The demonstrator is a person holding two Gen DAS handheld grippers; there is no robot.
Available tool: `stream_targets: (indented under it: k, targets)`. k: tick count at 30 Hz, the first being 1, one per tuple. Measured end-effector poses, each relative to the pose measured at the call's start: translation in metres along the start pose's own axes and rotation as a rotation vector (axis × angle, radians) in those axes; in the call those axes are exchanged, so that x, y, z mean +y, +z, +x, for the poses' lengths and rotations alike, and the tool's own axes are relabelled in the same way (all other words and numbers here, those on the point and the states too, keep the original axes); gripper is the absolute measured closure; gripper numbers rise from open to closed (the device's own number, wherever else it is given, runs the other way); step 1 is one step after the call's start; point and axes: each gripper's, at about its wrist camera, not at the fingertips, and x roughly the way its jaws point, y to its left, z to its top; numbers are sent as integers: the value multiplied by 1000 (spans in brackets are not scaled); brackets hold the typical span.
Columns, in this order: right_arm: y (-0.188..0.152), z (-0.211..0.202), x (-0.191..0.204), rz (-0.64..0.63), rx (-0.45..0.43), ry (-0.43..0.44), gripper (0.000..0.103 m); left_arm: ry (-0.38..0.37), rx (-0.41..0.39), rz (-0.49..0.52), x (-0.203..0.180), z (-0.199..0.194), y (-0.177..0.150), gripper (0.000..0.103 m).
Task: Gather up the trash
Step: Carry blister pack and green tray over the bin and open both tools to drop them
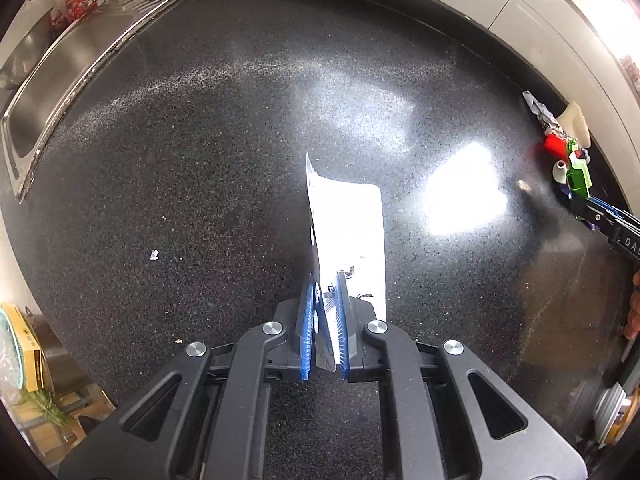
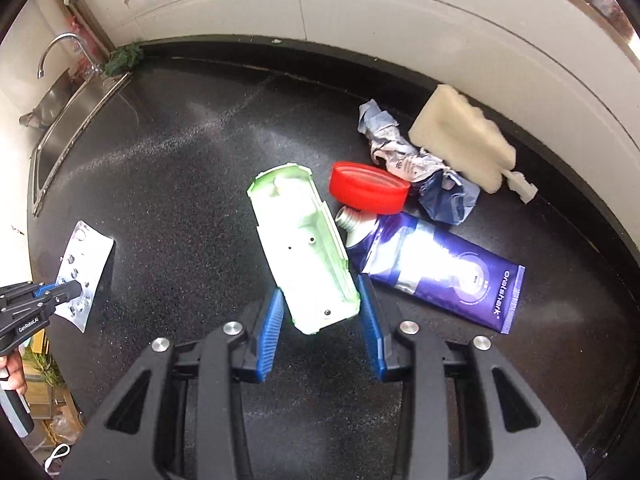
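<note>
My left gripper (image 1: 325,284) is shut on a silver blister pack (image 1: 346,236) and holds it above the black counter; the pack also shows in the right wrist view (image 2: 82,268), held by the left gripper (image 2: 74,292). My right gripper (image 2: 320,292) is open, its blue pads on either side of the near end of a pale green plastic casing (image 2: 304,248) lying on the counter. Beside the casing lie a red cap (image 2: 368,188), a purple toothpaste tube (image 2: 436,268), crumpled paper (image 2: 404,160) and a cream sponge (image 2: 460,140).
A steel sink (image 2: 60,128) with a tap sits at the far left, a green cloth (image 2: 124,58) at its corner. The white tiled wall (image 2: 360,8) runs behind the counter. A small paper scrap (image 1: 154,255) lies on the counter at the left.
</note>
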Motion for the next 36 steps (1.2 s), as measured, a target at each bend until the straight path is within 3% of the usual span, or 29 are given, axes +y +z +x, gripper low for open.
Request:
stream_targets:
  k: [7, 12, 17, 23, 26, 32, 36]
  targets:
    - [-2, -31, 6, -8, -44, 16, 66, 12, -44, -33, 11, -24, -11, 94]
    - [5, -32, 57, -100, -47, 57, 66, 24, -46, -106, 43, -40, -43, 94]
    - [18, -24, 145, -239, -32, 125, 66, 62, -60, -230, 94, -61, -91, 94]
    - [10, -16, 274, -434, 0, 220, 66, 144, -70, -495, 192, -89, -170, 94]
    - [-5, -13, 336, -525, 22, 271, 66, 189, -73, -642, 240, -104, -220, 94]
    - [-58, -9, 456, -735, 79, 366, 66, 239, -64, -870, 301, -116, -309, 94]
    - [-99, 3, 517, -868, 122, 382, 66, 253, -45, -959, 327, -109, -345, 94]
